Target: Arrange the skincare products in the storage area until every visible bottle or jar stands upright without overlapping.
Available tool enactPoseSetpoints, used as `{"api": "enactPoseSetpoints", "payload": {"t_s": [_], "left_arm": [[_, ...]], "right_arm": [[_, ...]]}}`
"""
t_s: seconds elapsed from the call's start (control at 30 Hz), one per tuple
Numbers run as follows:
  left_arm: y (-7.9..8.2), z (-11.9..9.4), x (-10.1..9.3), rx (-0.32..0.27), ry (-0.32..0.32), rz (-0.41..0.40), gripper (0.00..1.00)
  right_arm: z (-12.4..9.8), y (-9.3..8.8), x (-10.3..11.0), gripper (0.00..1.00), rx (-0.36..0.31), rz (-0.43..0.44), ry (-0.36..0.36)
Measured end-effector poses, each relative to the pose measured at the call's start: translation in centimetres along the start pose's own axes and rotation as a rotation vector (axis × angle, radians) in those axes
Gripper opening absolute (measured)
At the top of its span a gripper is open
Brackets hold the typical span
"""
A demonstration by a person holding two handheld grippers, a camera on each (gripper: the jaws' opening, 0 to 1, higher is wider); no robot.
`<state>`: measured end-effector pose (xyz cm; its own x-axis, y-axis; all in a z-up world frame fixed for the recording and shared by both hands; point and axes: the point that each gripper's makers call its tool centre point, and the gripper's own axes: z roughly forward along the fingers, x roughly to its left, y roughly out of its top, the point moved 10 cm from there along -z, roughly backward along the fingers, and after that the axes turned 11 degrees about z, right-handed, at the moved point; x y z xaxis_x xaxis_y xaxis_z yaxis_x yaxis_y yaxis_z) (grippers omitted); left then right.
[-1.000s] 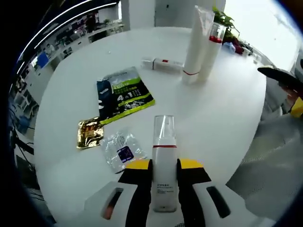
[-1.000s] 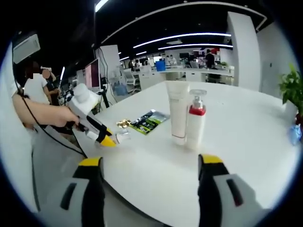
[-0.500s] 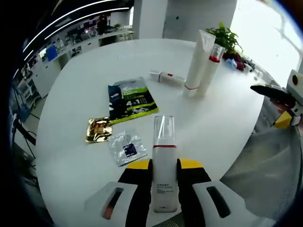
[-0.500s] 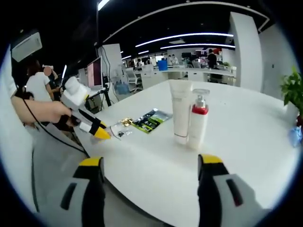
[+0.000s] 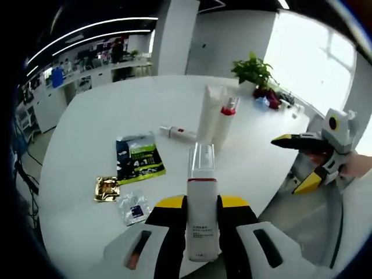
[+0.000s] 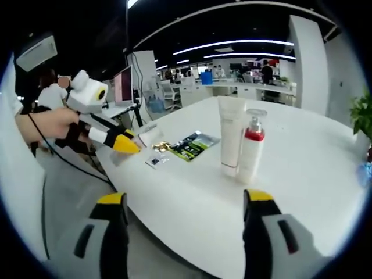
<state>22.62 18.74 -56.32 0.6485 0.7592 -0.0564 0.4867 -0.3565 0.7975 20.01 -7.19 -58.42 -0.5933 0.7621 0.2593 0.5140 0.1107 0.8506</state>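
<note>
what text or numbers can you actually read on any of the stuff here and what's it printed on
"4 in 1": large white print on the green and dark sachet lying flat on the white table; the middle word is blurred, so that part is my best reading.
Held bottle in the left gripper: small label print, too blurred to read.
Gold sachet, clear sachet, lying tube, standing tube, pump bottle: nothing legible.

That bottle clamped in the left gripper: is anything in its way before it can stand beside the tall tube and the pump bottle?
The bottle in the left gripper has bare table ahead up to the tube and pump bottle. The sachets lie off to the left, a small tube lies left of the pair.
</note>
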Motion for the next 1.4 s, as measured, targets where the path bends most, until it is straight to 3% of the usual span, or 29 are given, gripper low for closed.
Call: {"api": "enactPoseSetpoints", "payload": {"t_s": [0.57, 0.9, 1.03, 1.17, 1.4], "left_arm": [[2.7, -2.7, -2.5, -0.167, -0.120, -0.063, 0.17], [5.3, -4.5, -3.7, -0.311, -0.240, -0.077, 0.17], [5.8, -4.7, -4.0, -0.365, -0.313, -0.095, 0.17], [6.1, -4.8, -4.0, -0.450, -0.403, -0.183, 0.17], [6.5, -5.3, -4.4, -0.530, -0.527, -0.251, 0.17]], "right_arm": [[0.1, 0.2, 0.4, 0.82, 0.013, 0.001, 0.056], [-0.2, 1.2, 0.9, 0.81, -0.046, 0.110, 0.112], [-0.4, 2.3, 1.5, 0.80, -0.114, 0.204, 0.189], [-0.8, 3.7, 1.7, 0.77, -0.206, 0.318, 0.271], [-1.6, 5.7, 2.6, 0.71, -0.305, 0.428, 0.431]]}}
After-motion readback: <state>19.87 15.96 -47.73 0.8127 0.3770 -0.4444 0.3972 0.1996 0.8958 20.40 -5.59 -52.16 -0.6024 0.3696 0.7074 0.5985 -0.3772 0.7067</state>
